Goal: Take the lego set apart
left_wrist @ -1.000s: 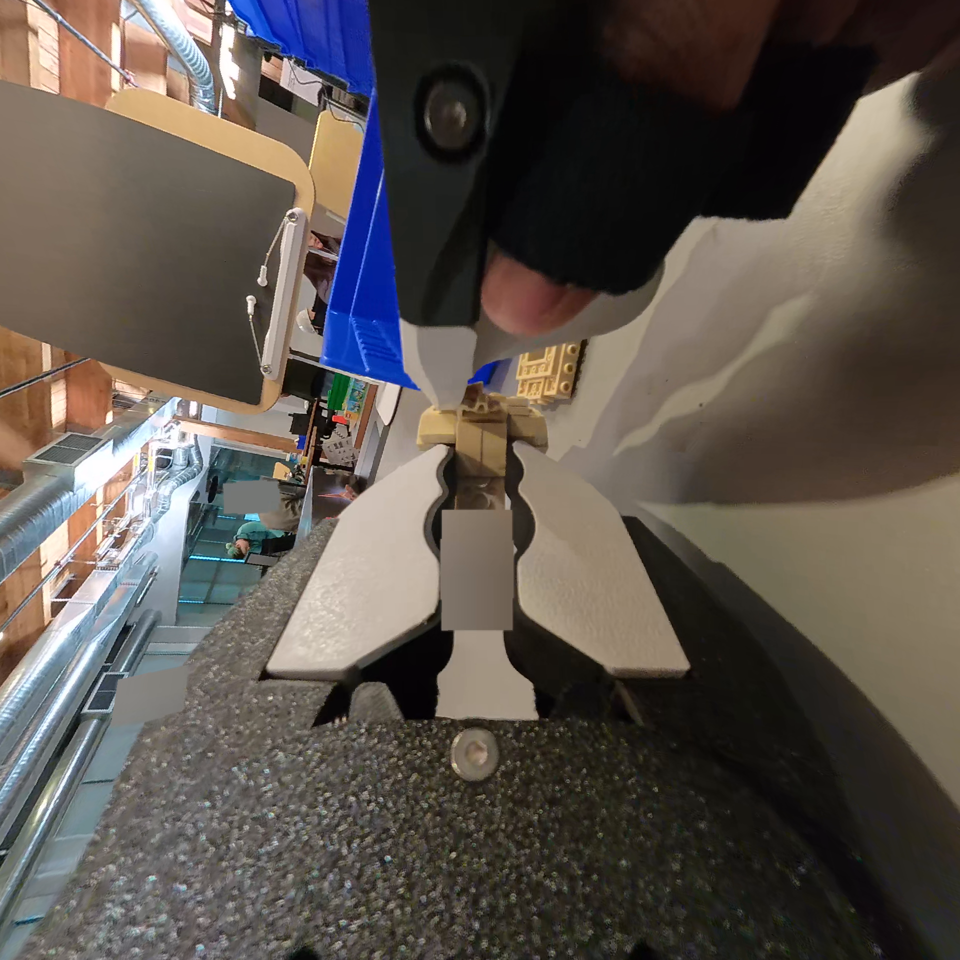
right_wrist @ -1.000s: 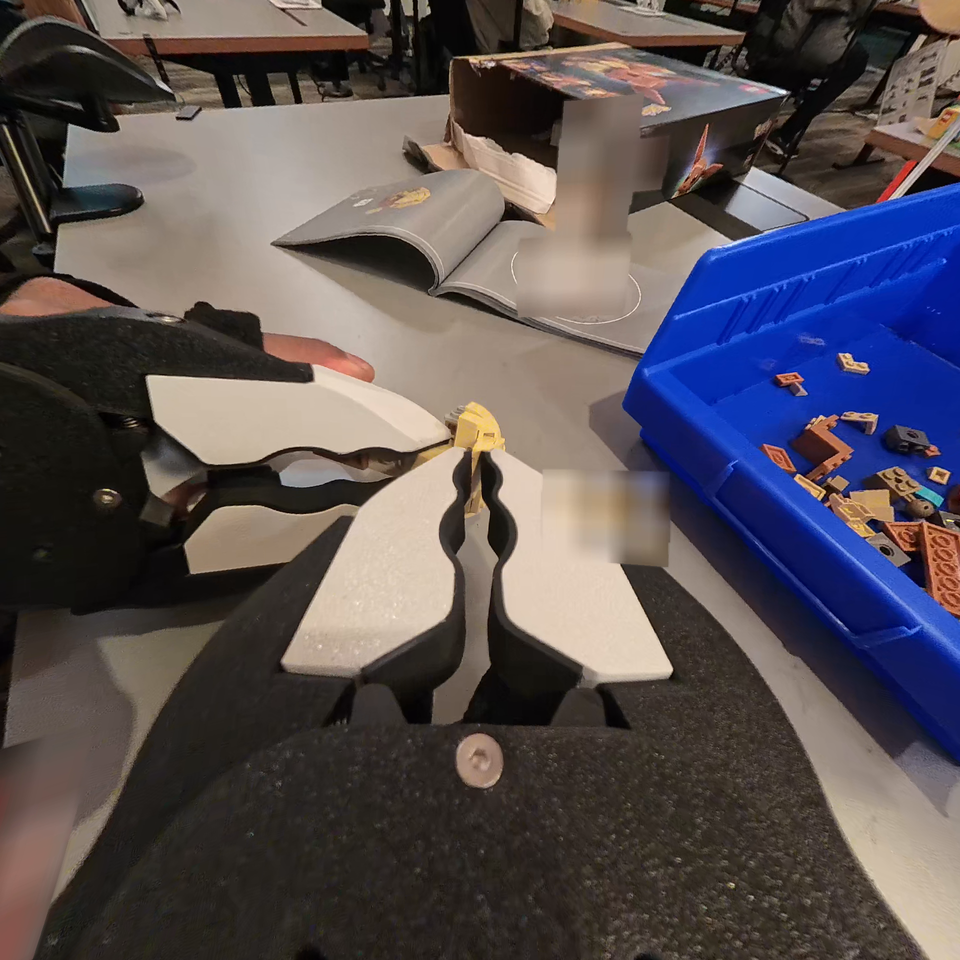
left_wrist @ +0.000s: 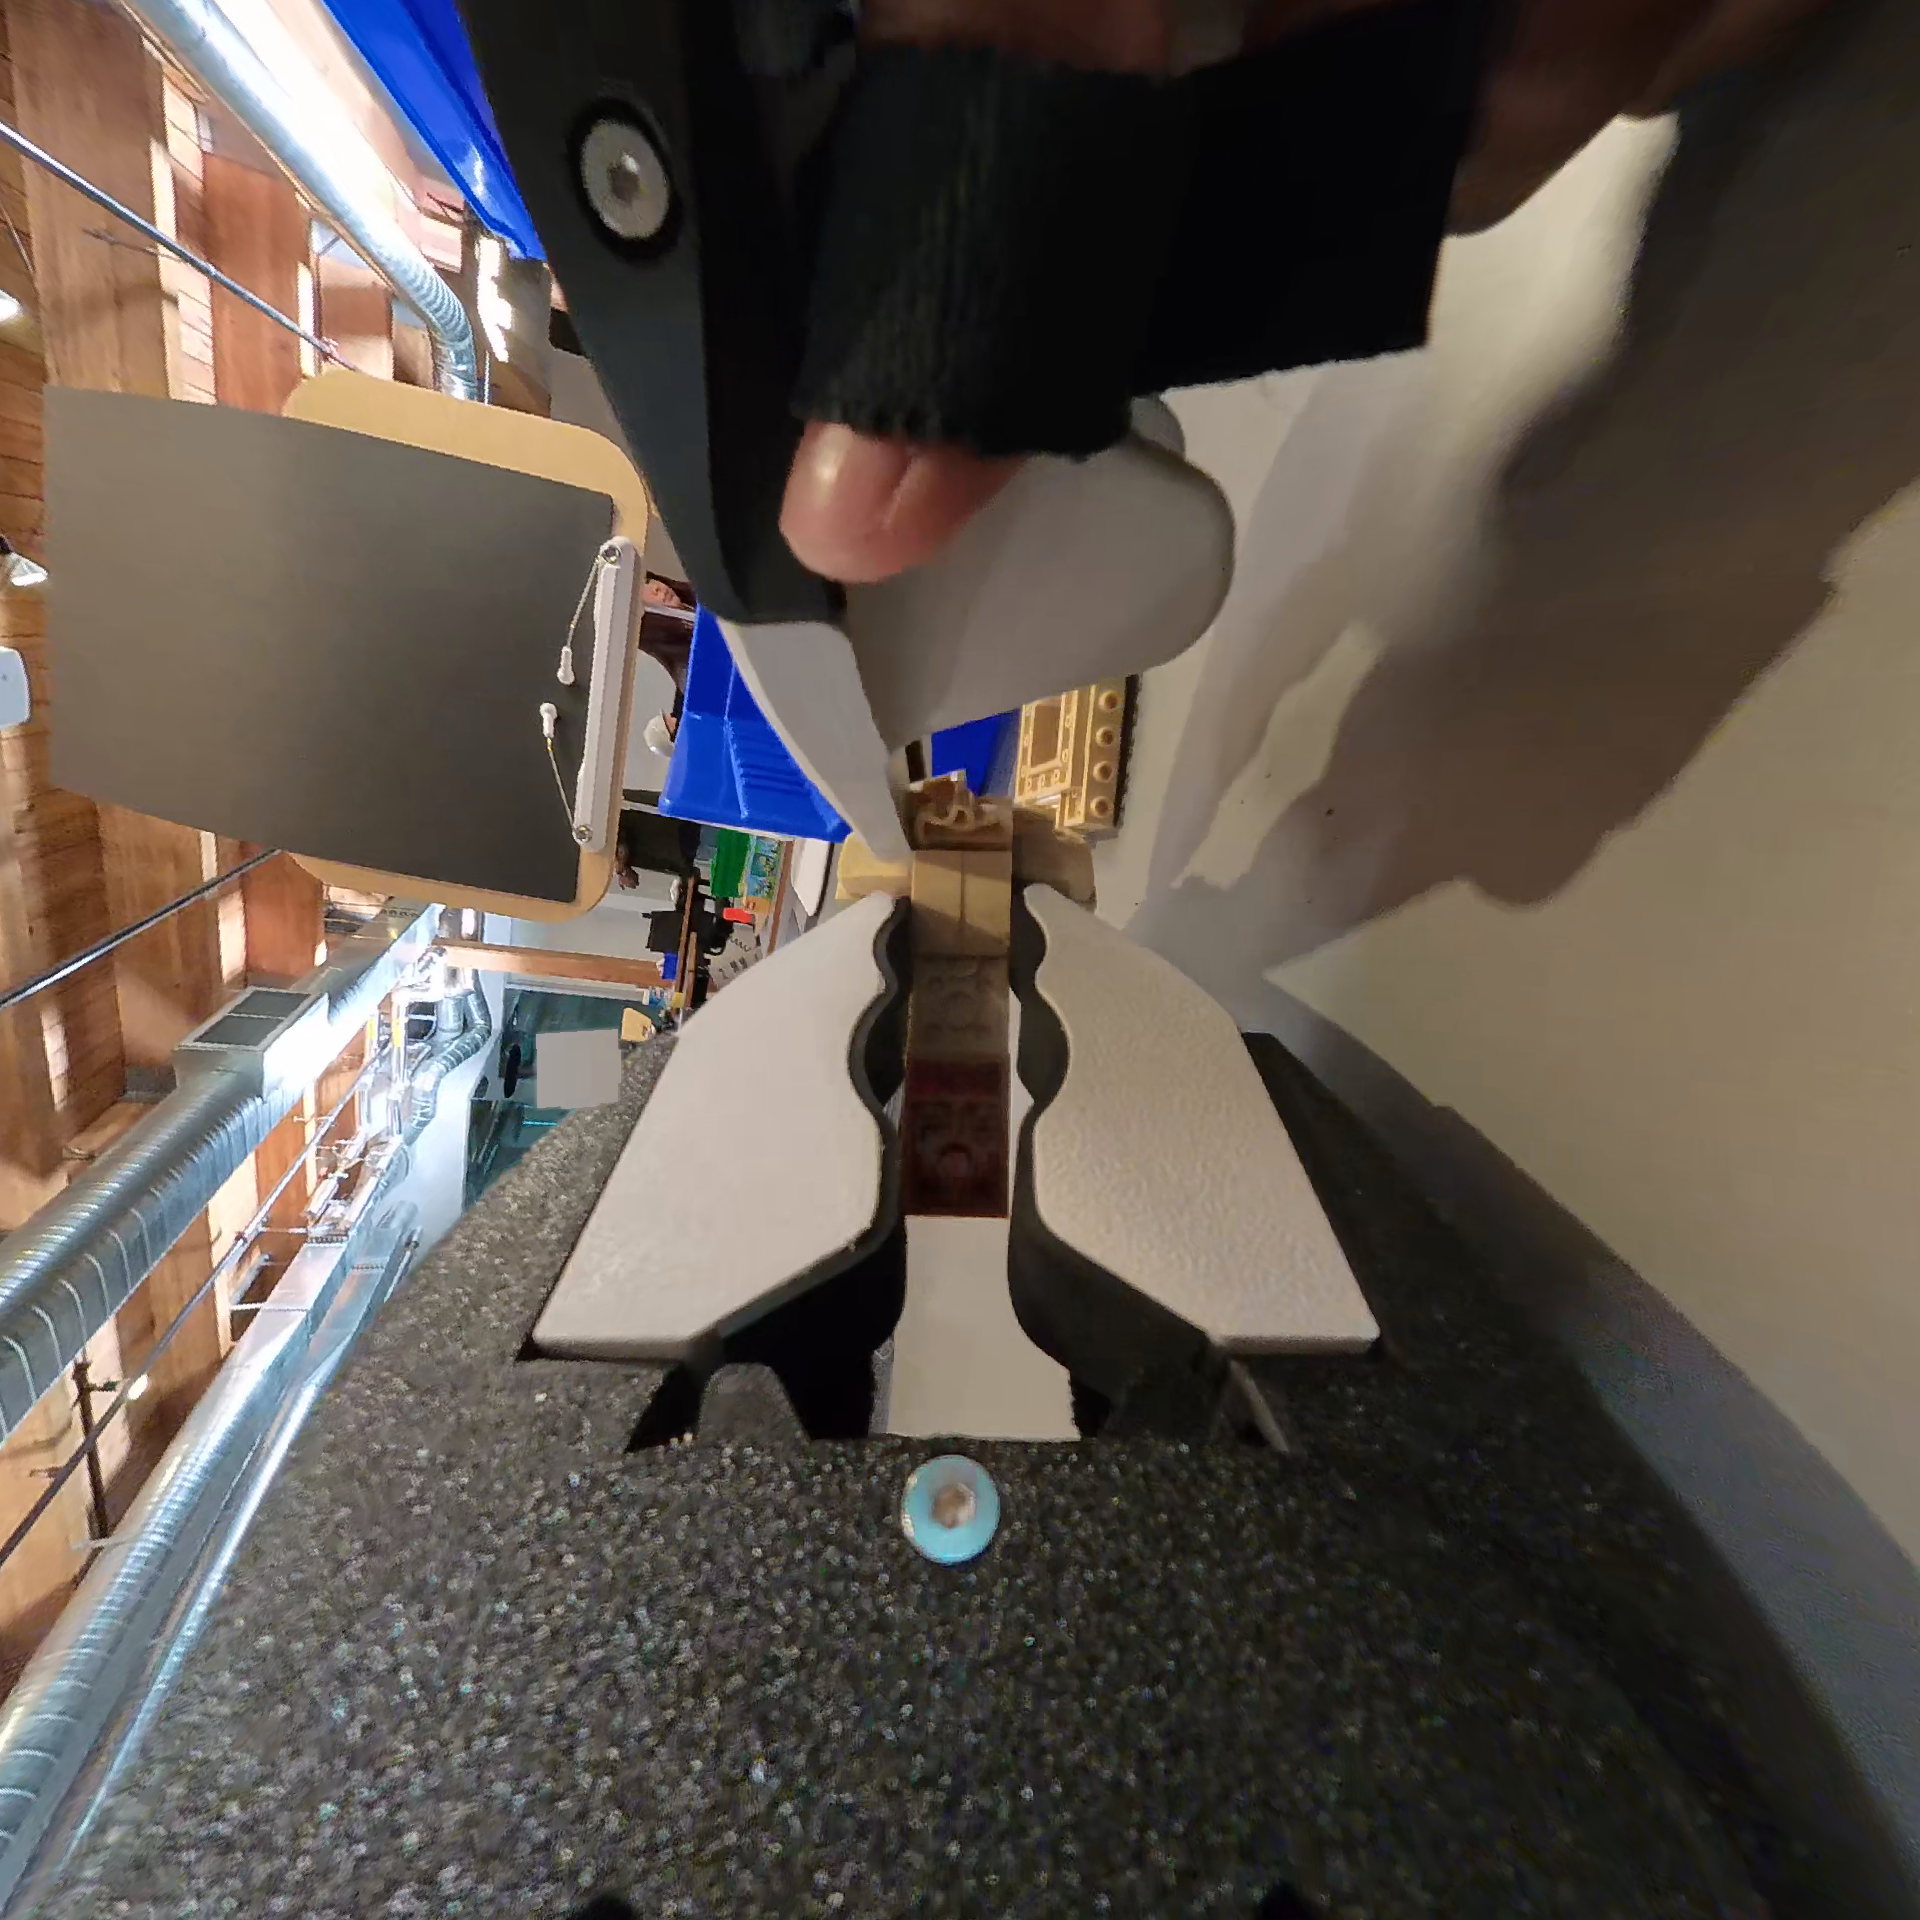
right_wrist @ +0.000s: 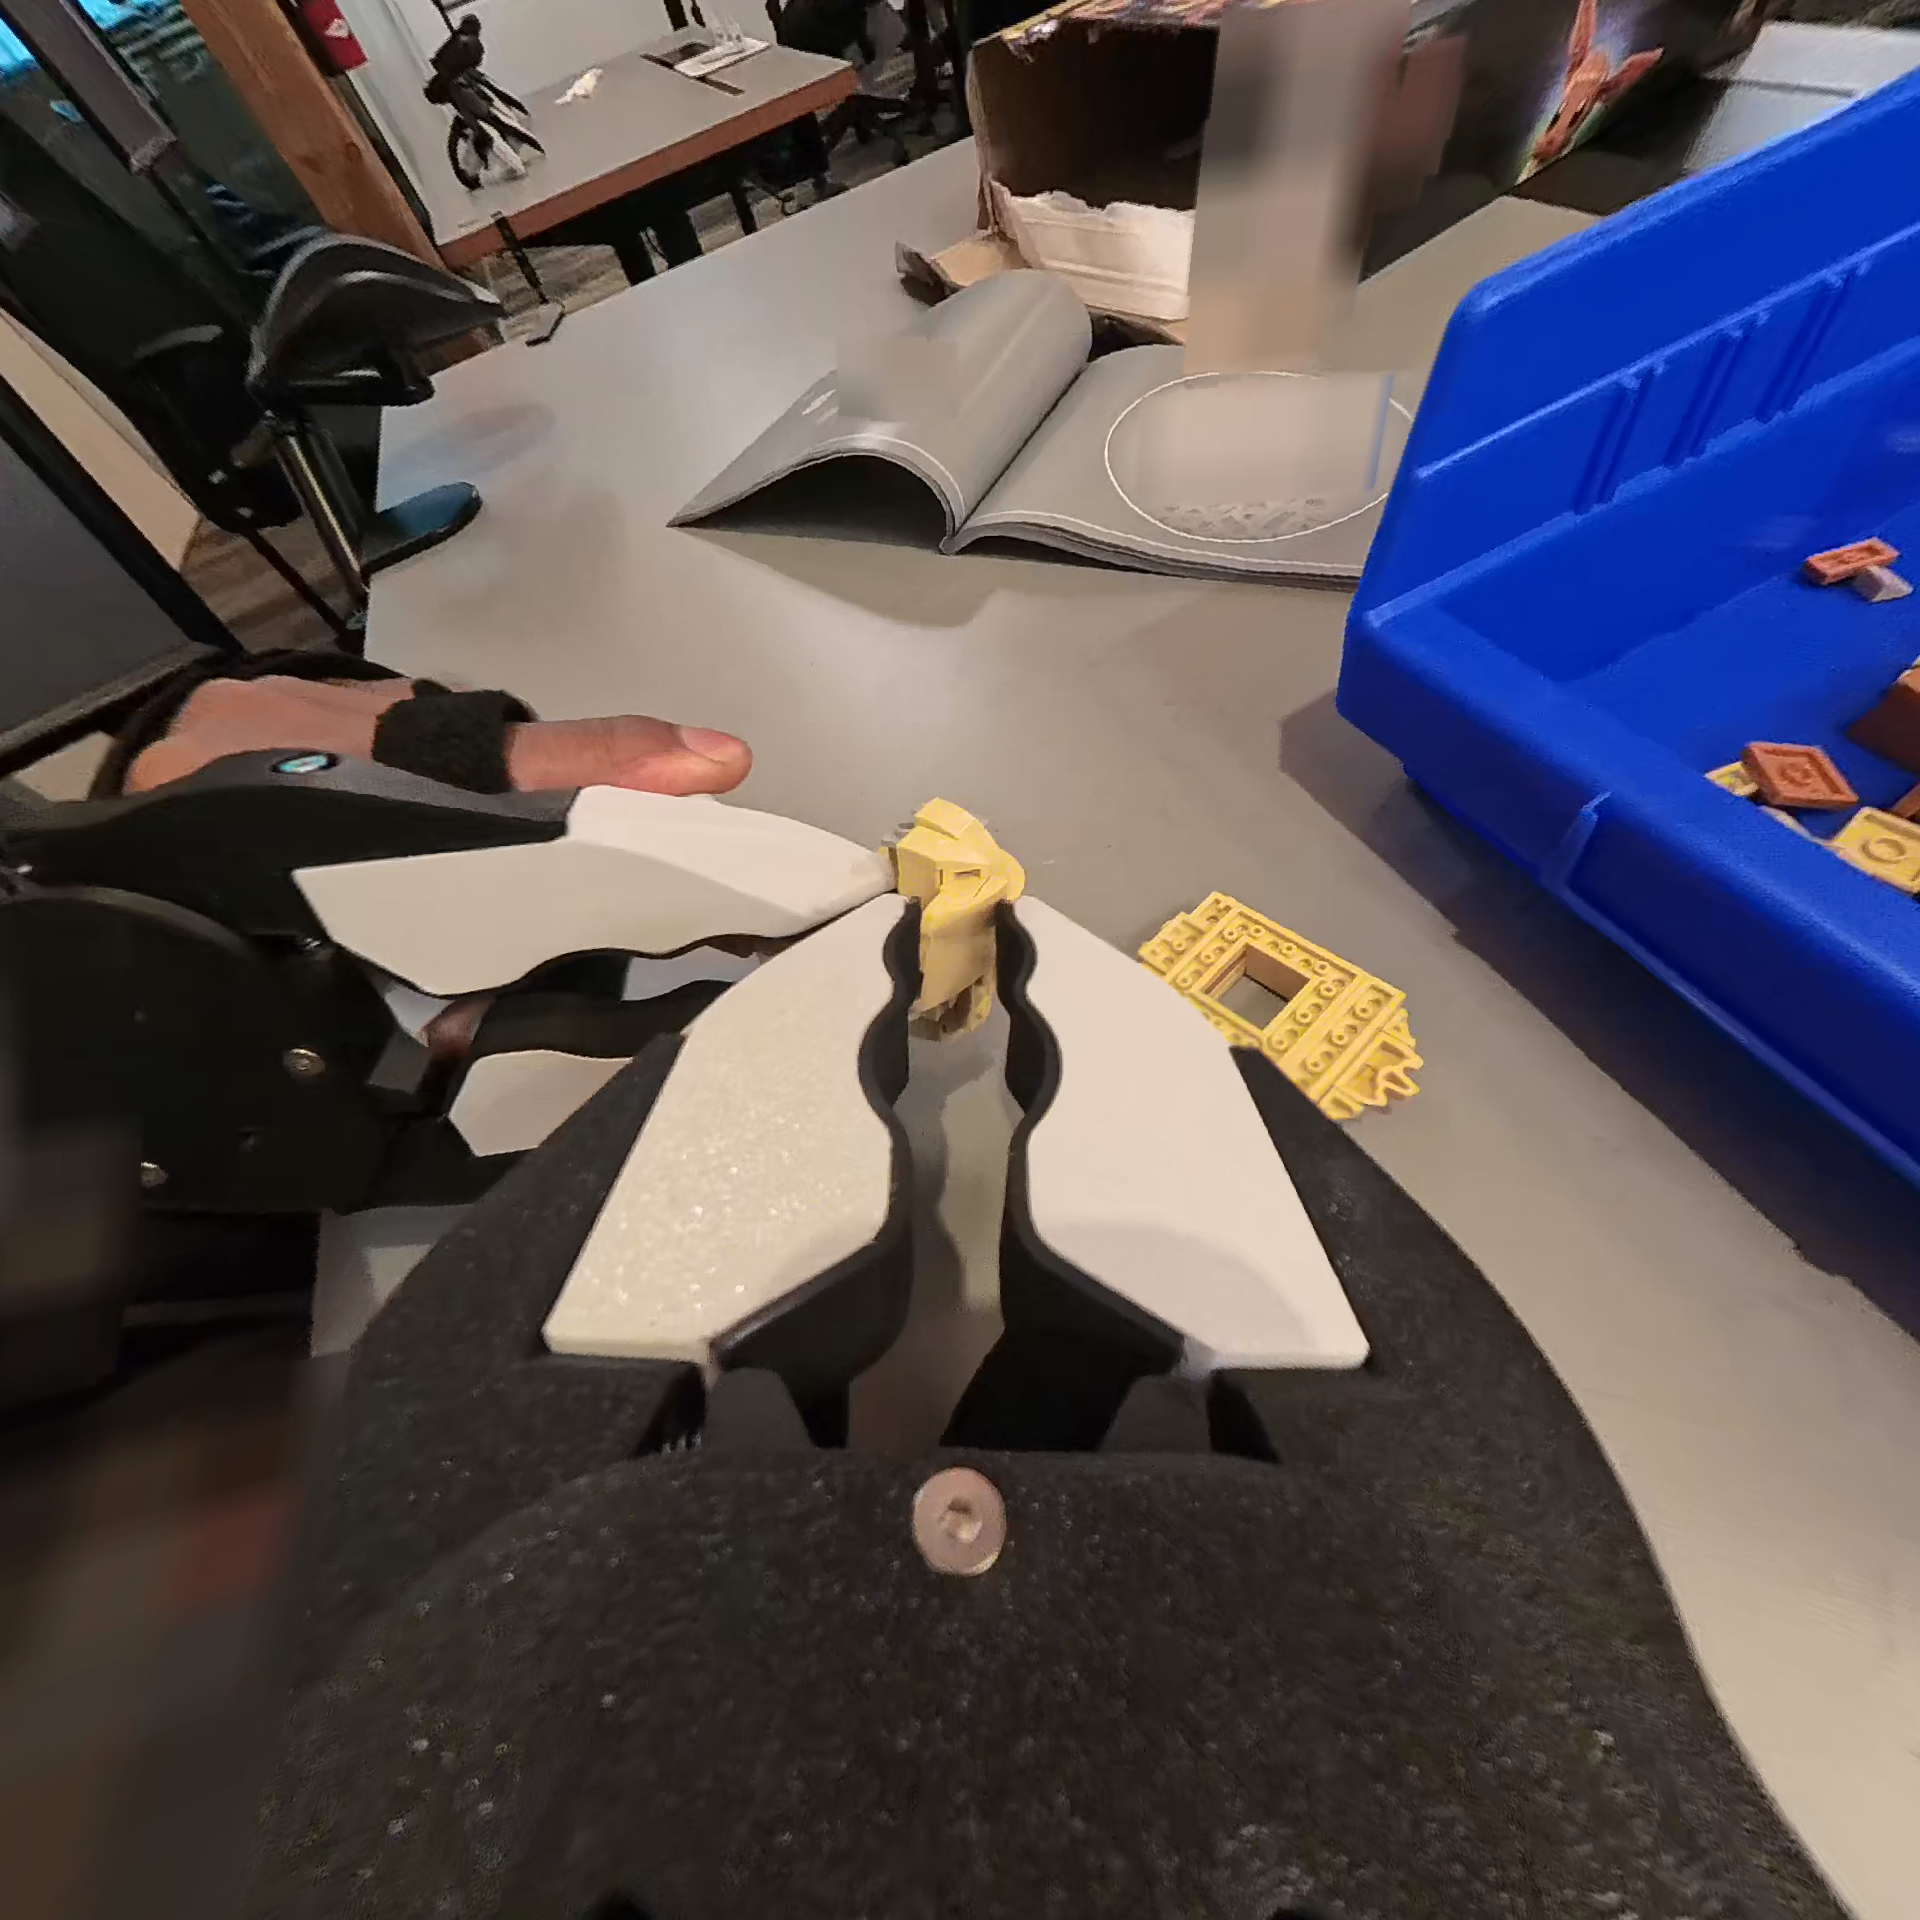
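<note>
The tan brick assembly (right_wrist: 951,914) sat pinched from two sides — the left gripper (left_wrist: 958,914) clamped its long body lengthwise, the right gripper (right_wrist: 954,920) closed across its end, both equally near. Just right lay a tan frame plate (right_wrist: 1283,1003) on the grey table (right_wrist: 1039,675), blue bin (right_wrist: 1621,582) beyond.

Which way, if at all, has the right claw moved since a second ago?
Yes. The right claw has opened and advanced: its fingertips, nearly together before, now flank the tan brick piece left of the frame plate.
</note>
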Available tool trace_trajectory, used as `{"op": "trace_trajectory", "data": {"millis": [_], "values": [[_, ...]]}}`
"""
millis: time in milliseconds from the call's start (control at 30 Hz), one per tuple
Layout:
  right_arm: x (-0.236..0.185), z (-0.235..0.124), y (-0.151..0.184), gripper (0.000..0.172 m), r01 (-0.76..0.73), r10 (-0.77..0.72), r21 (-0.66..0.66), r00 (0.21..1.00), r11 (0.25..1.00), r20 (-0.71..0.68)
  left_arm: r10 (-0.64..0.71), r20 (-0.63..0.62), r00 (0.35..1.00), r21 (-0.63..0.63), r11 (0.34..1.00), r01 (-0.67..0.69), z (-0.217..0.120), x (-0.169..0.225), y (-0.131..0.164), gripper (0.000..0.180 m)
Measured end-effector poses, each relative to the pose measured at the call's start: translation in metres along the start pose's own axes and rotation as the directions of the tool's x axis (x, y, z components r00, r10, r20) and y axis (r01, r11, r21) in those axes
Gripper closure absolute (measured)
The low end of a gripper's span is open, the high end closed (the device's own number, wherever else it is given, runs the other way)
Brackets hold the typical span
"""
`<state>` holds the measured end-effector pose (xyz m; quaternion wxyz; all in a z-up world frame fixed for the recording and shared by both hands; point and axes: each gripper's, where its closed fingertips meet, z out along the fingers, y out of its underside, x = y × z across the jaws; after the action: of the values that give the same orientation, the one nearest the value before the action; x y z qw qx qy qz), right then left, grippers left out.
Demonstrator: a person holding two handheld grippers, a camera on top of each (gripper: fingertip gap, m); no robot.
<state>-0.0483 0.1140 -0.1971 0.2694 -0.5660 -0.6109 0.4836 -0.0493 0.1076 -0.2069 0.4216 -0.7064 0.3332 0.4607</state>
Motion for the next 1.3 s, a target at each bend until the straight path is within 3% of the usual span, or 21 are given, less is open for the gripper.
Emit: {"op": "trace_trajectory", "data": {"millis": [200,333,533,600,667,733,800,933,1100,1300], "values": [[-0.001,-0.009,0.002,0.16,0.027,-0.027,-0.007,0.996,1.0,0.081,0.002,-0.002,1.0,0.055,0.998,-0.002,-0.003,0.0,-0.009,0.163],[0.011,-0.017,-0.003,0.165,0.082,-0.082,0.007,0.996,0.997,0.025,-0.019,-0.005,1.0,-0.002,1.0,0.019,-0.001,-0.001,0.003,0.163],[0.027,-0.033,-0.008,0.165,0.061,-0.062,0.064,0.998,0.996,0.009,-0.077,-0.03,0.997,0.038,0.996,0.078,-0.002,-0.001,-0.001,0.163],[0.043,-0.037,-0.024,0.165,0.084,-0.074,0.127,0.994,0.988,-0.084,-0.109,-0.04,0.993,0.05,0.993,0.111,-0.002,-0.002,-0.002,0.163],[0.078,-0.039,-0.04,0.165,0.124,-0.076,0.16,0.959,0.979,-0.274,-0.131,-0.061,0.99,0.058,0.989,0.134,-0.002,0.0,-0.004,0.163],[0.117,-0.04,-0.045,0.16,0.128,-0.057,0.12,0.879,0.984,-0.473,-0.154,-0.076,0.985,0.072,0.985,0.16,-0.002,0.0,-0.007,0.163],[0.128,-0.034,-0.043,0.146,0.124,-0.072,0.065,0.85,0.99,-0.522,-0.198,-0.093,0.976,0.085,0.975,0.206,-0.004,-0.001,-0.007,0.163],[0.097,-0.029,-0.041,0.138,0.241,-0.193,0.04,0.856,0.97,-0.479,-0.347,-0.16,0.924,0.124,0.922,0.368,-0.006,-0.006,-0.007,0.163],[0.03,-0.034,-0.042,0.143,0.456,-0.4,0.115,0.857,0.883,-0.325,-0.526,-0.22,0.822,0.204,0.799,0.566,-0.014,-0.025,-0.007,0.163],[-0.02,-0.038,-0.045,0.142,0.507,-0.476,0.231,0.861,0.83,-0.18,-0.641,-0.29,0.711,0.333,0.629,0.702,-0.03,-0.048,-0.014,0.164]]}}
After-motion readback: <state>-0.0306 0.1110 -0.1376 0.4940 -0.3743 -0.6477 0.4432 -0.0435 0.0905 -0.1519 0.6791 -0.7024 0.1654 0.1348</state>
